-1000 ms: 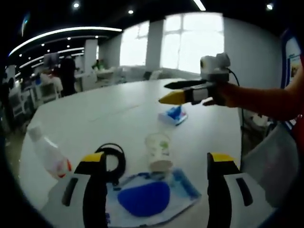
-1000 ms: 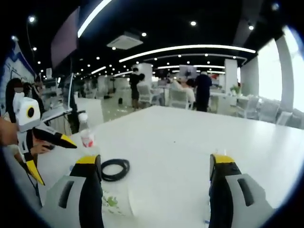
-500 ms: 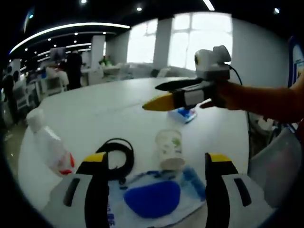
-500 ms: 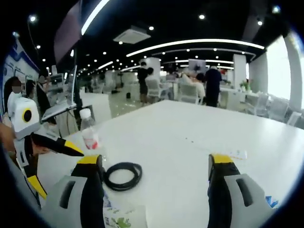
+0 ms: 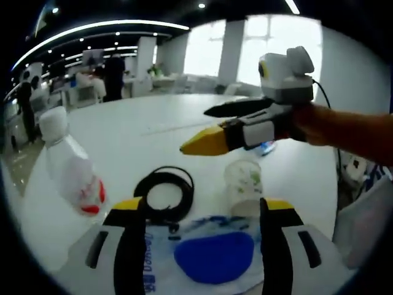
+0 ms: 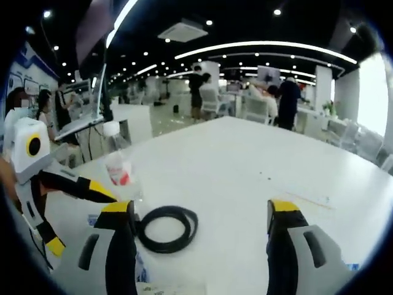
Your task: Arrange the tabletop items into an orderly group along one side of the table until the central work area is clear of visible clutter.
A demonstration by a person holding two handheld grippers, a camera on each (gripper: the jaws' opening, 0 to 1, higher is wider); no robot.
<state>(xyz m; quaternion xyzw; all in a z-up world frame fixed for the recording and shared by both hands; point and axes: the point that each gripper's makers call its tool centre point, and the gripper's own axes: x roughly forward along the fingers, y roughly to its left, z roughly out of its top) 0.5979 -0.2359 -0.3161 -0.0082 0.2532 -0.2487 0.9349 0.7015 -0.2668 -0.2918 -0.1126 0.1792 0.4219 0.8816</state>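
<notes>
In the left gripper view my left gripper [image 5: 201, 206] is open, low over a white-and-blue pouch [image 5: 212, 257]. Just beyond it lie a black cable coil [image 5: 164, 195] and an upright clear plastic cup [image 5: 244, 184]. A plastic bottle [image 5: 70, 167] with a red label stands at the left. My right gripper [image 5: 212, 126] reaches in from the right above the cup, jaws apart and empty. In the right gripper view my right gripper [image 6: 199, 209] is open above the white table [image 6: 245, 160], with the cable coil [image 6: 166, 227] near its left jaw, the bottle [image 6: 116, 166] behind, and the left gripper [image 6: 77, 218] open at the left.
A small blue packet [image 5: 265, 147] lies behind the right gripper, on the table. A thin paper strip [image 6: 307, 198] lies to the right on the table. Desks, chairs and standing people fill the room beyond the far edge. The table's far half offers free room.
Both cameras have come lower and closer to the items. The right gripper has moved leftward, from beyond the cup to above it. Nothing has been taken hold of.
</notes>
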